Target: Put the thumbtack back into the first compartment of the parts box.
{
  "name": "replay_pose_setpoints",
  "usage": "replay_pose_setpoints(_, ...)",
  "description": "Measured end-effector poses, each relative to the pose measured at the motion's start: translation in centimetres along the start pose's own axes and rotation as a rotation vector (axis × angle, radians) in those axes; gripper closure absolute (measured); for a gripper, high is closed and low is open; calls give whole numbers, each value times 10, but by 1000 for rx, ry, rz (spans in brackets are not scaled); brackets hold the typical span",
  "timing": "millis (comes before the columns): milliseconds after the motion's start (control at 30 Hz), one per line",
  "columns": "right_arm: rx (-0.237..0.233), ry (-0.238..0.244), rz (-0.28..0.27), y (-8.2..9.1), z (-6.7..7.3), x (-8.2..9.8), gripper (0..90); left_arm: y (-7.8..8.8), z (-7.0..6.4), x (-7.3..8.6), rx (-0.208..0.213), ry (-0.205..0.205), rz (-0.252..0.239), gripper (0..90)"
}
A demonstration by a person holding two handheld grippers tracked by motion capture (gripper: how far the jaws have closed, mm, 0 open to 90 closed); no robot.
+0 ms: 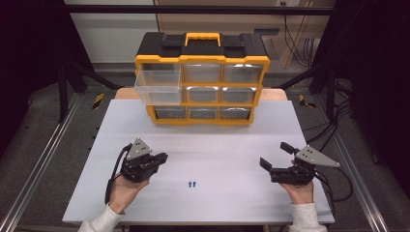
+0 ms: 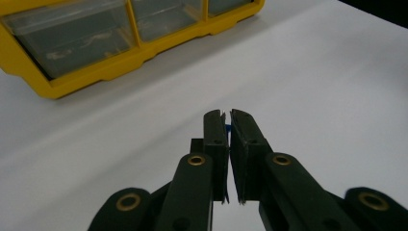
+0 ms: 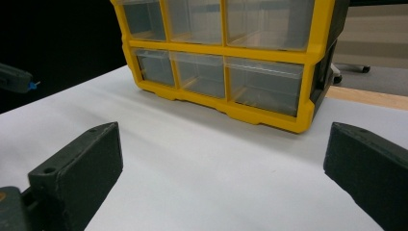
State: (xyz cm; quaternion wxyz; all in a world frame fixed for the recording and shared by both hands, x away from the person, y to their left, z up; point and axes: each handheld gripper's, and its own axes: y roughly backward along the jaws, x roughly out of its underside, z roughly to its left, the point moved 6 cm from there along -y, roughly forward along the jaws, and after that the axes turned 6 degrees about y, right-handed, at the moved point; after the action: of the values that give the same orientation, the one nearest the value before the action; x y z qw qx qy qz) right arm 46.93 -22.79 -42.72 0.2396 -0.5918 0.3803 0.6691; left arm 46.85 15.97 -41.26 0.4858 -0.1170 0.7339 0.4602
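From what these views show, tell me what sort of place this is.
Probably a lab or workshop recording station. A white table sits inside a dark metal frame, cables trail at the side, and a yellow parts organizer with clear drawers stands ready while a person holds the left gripper and right gripper.

No readable txt anywhere. Yellow-and-black plastic drawer organiser ahead of the claws: no label or no. legible.

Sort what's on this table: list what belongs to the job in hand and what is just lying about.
In the job:
- left gripper, shut on a small blue piece
- pulled-out clear drawer of the yellow organizer

Lying about:
- two blue pieces on the white table
- right gripper, open
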Motion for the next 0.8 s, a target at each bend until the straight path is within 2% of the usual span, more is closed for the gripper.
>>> replay_pose_setpoints(800, 6, 1, -3, 1, -1, -1, 5, 19, 9, -44, -9, -32, -57, 850)
